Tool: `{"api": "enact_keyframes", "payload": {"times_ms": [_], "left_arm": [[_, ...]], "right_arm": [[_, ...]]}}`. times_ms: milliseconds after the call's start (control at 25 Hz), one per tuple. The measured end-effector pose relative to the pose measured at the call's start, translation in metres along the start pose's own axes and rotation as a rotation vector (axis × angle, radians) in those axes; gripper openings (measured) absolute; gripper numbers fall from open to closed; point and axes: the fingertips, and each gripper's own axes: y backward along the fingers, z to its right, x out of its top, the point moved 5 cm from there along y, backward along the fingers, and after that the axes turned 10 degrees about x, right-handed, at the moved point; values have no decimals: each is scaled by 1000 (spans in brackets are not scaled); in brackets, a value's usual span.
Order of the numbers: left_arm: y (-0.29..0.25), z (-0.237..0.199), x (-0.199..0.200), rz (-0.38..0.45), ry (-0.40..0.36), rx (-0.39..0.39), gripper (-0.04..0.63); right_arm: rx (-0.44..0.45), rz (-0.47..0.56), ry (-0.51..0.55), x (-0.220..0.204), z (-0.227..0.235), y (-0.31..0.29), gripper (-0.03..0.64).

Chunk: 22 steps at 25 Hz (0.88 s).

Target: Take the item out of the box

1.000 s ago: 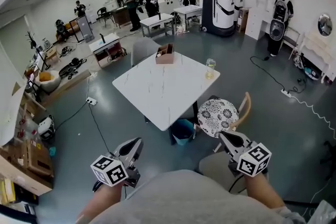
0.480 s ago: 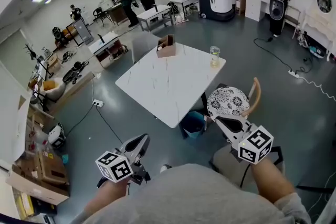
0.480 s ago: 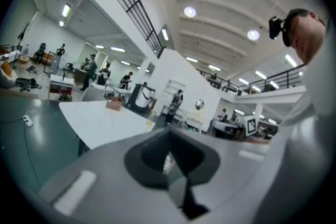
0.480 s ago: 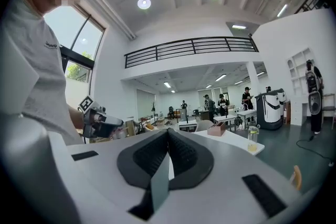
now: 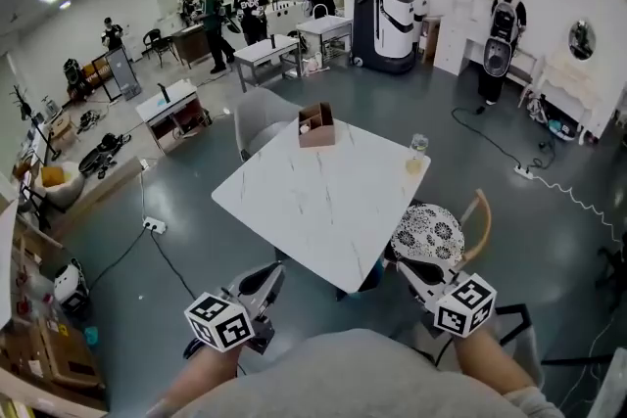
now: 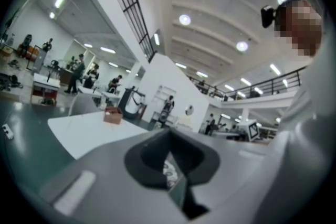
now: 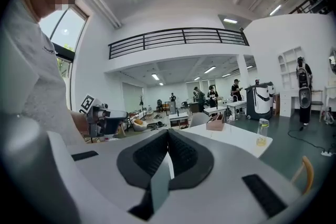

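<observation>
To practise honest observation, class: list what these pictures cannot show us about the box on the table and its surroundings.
Item in the cardboard box: head view, too small; both gripper views, box wall hides it.
Drink in the glass: too small to name.
Chair legs: head view, hidden by its patterned seat.

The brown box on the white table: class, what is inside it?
The brown box is open-topped, and a small pale item shows inside. Its walls hide the rest, and the item is too small to identify.
</observation>
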Motion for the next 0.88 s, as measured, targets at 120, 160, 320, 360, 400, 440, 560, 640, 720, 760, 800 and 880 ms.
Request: {"api": "enact_keyframes", "payload": {"times_ms": [120,160,320,360,400,440,560,640,720,760,800,880], "left_arm": [[-1,-32,12,-5,-3,-32,0],[-1,-42,15,-5,-5,-40,0],[0,-77,27,5,-3,-64,2],[-1,-85,29,8,-2,-67,0],[-2,-93,31,12,-1,-70,2],[-4,-100,32,17,3,-71,0],[-8,-116,34,35,25,-68,0],[-8,-124,33,41,41,-61,0],[-8,-130,32,38,51,-52,0],[-9,-133,30,36,54,-46,2],[-10,-135,29,34,55,-38,0],[-11,-140,27,35,54,-16,0]], "right_arm": [[-42,-21,-14,9,-3,-27,8],[-55,-26,-15,11,-3,-34,8],[-110,-29,-32,24,-1,-59,8],[-121,-31,-32,27,0,-64,8],[-130,-35,-29,30,1,-69,8],[-136,-39,-23,33,3,-73,8],[-151,-53,-10,41,12,-81,8],[-162,-58,-10,48,17,-84,8],[-168,-58,-11,51,25,-88,8],[-168,-58,-11,52,29,-90,8],[-165,-58,-10,52,34,-92,8],[-153,-61,-9,52,45,-97,8]]}}
